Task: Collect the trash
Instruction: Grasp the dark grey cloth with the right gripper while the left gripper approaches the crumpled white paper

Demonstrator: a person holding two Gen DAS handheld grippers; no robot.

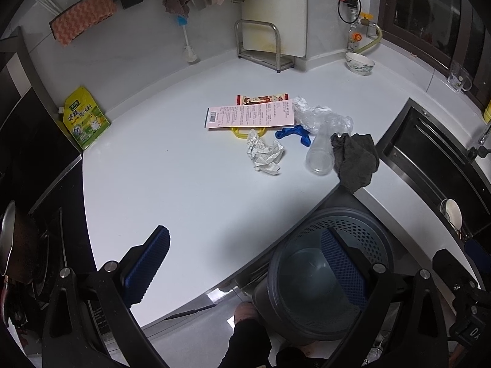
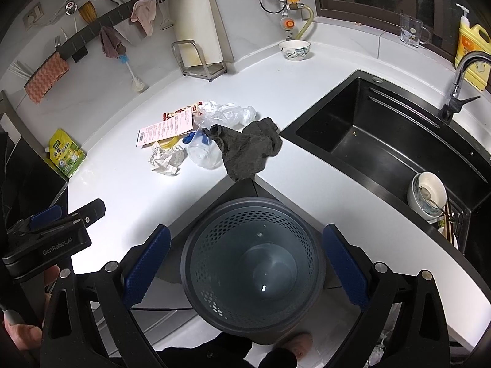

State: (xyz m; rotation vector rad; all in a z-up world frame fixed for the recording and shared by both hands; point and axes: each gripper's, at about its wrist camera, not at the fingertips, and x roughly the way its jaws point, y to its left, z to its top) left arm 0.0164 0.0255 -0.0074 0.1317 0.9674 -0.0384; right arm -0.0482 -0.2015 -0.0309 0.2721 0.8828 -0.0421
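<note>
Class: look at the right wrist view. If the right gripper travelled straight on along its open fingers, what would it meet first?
Most likely the grey perforated trash bin, whose open mouth lies between the fingers of the right gripper. Nothing shows in between, though depth is uncertain.

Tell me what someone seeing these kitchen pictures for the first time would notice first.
Probably the heap of litter mid-counter: a crumpled white paper ball, a pink printed paper slip, a clear plastic cup on its side and a dark grey rag. Next, the round grey perforated wastebasket on the floor at the counter's corner, seemingly empty but for a few specks, framed by the open right hand-held gripper.
</note>
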